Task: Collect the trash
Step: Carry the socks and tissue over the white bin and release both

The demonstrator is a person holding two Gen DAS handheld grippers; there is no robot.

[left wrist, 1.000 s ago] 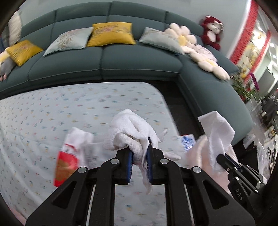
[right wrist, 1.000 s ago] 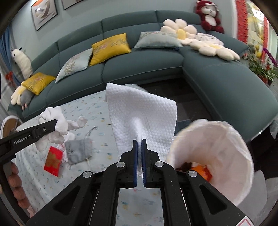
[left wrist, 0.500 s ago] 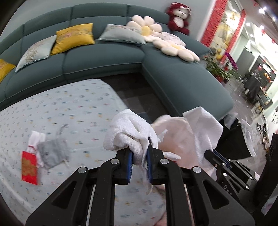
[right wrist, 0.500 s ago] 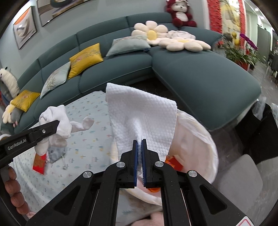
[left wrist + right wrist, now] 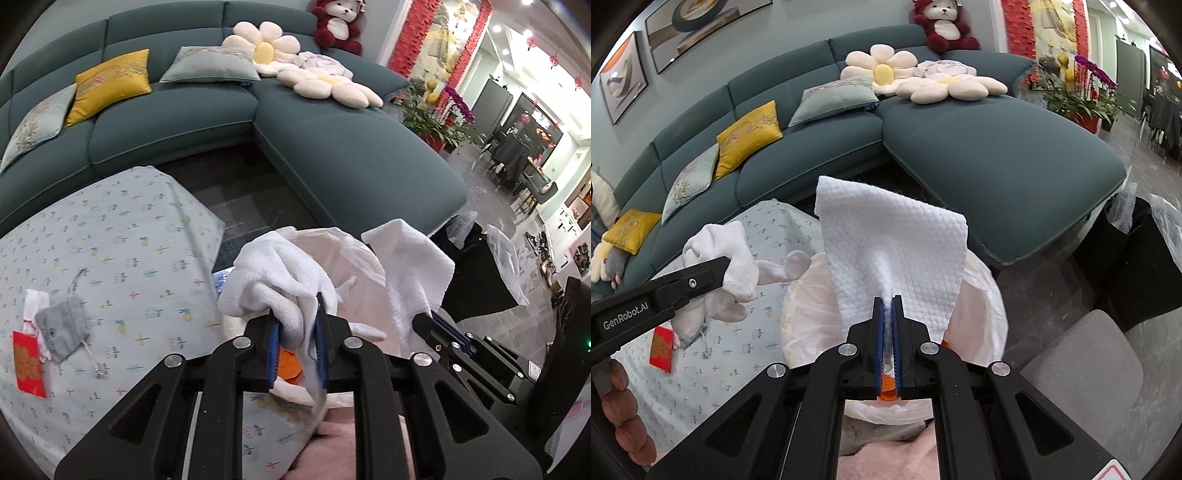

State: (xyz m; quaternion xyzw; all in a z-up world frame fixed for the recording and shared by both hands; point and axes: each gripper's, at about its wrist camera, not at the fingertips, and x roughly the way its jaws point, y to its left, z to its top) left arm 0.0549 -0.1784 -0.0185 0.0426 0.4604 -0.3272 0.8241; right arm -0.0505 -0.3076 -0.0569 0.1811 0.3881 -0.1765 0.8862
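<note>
Trash in both grippers, both over the bin. Crumpled white cloth (image 5: 280, 284) sits between the left gripper (image 5: 297, 325) pads; its jaws are opening, cloth not yet dropped, a strip hanging down past the fingers. Flat white textured wipe (image 5: 890, 251) is clamped in the right gripper (image 5: 888, 306), jaws pinched together on its lower edge, sheet fanning upward. Both hang above the white-lined trash bin (image 5: 990, 314), which stands just off the edge of the patterned table cover (image 5: 122, 258). Right wrist view shows the bin mouth almost whole, orange scrap (image 5: 887, 391) visible through the gap behind the pads; left wrist view shows only part of the liner (image 5: 354, 254) behind the cloth, plus orange bits under the fingers. Left view gives the pad gap on the cloth; right view shows the left gripper (image 5: 727, 264) only side-on, so the gap can't be read there, but it does show the cloth's dangling tails and the person's knuckles (image 5: 620, 413) at the lower left. Left view catches the right gripper (image 5: 428, 319) side-on with the wipe (image 5: 410, 269) standing up from it. Leftover items on the cover: grey drawstring pouch (image 5: 64, 328) and red packet (image 5: 27, 363), touching each other, clear in the left view, half hidden behind the left gripper in the right view. Teal sofa (image 5: 997, 155) behind; framed pictures (image 5: 624, 81) on the wall show only in the right view.
</note>
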